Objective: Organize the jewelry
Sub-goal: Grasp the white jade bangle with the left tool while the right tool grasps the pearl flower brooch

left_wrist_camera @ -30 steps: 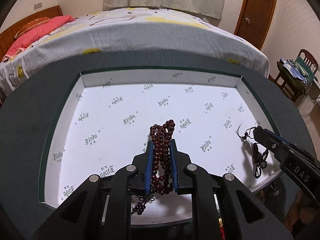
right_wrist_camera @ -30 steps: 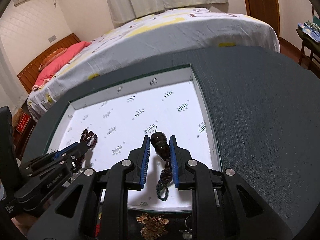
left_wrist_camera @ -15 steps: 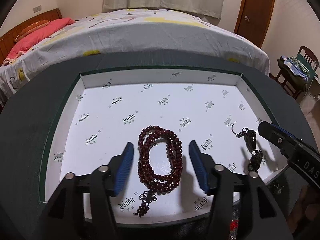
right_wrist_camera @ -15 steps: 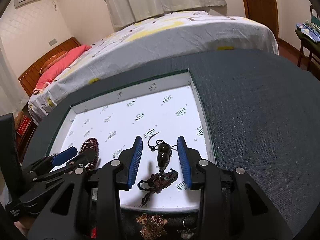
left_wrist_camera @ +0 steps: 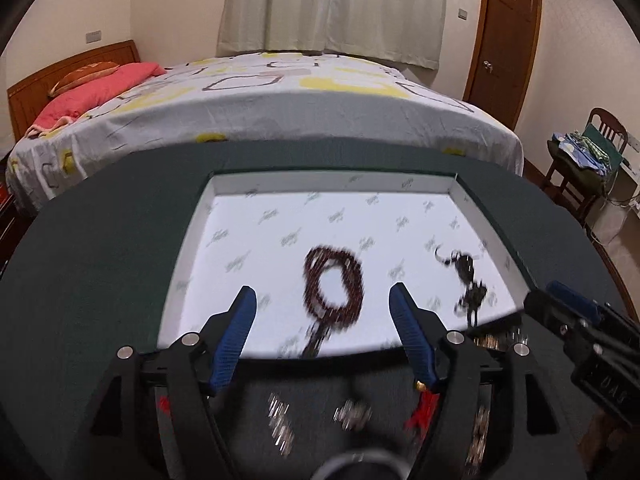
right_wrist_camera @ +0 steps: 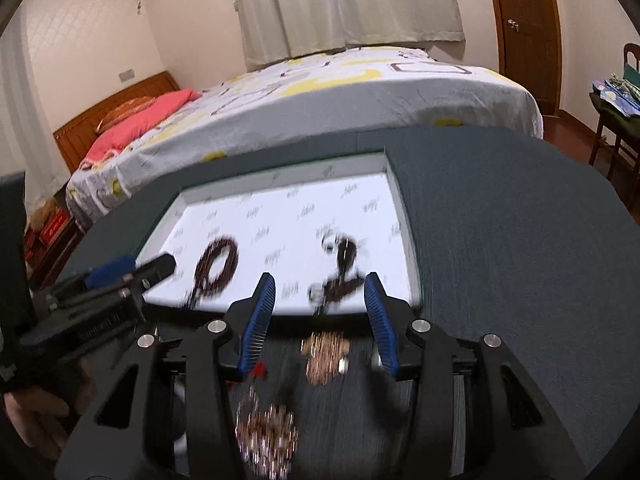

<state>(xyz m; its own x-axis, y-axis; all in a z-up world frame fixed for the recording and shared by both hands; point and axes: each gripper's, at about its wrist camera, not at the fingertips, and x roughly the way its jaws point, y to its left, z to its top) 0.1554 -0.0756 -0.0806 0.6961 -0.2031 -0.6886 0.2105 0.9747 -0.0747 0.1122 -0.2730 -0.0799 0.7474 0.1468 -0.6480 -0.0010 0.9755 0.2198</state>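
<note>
Two pieces, bead bracelet [left_wrist_camera: 334, 294] and dark pendant [right_wrist_camera: 343, 268], lie in the white tray [left_wrist_camera: 188, 240] mid-frame; both grippers [left_wrist_camera: 320, 334] [right_wrist_camera: 320, 316] gape empty, so next likely comes the loose jewelry [right_wrist_camera: 324, 354] at lower frame.

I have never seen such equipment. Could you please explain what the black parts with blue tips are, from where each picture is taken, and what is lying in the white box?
No robot here: a person holds a two-finger tool in each hand. Each tool carries a camera looking forward along its fingers, so each picture comes from one tool. The left gripper and the right gripper are both open and hold nothing. On the dark table stands a shallow white tray. In it lie a loop of dark red beads and a small dark pendant on a cord. More jewelry, blurred, lies on the table nearer the camera.
</note>
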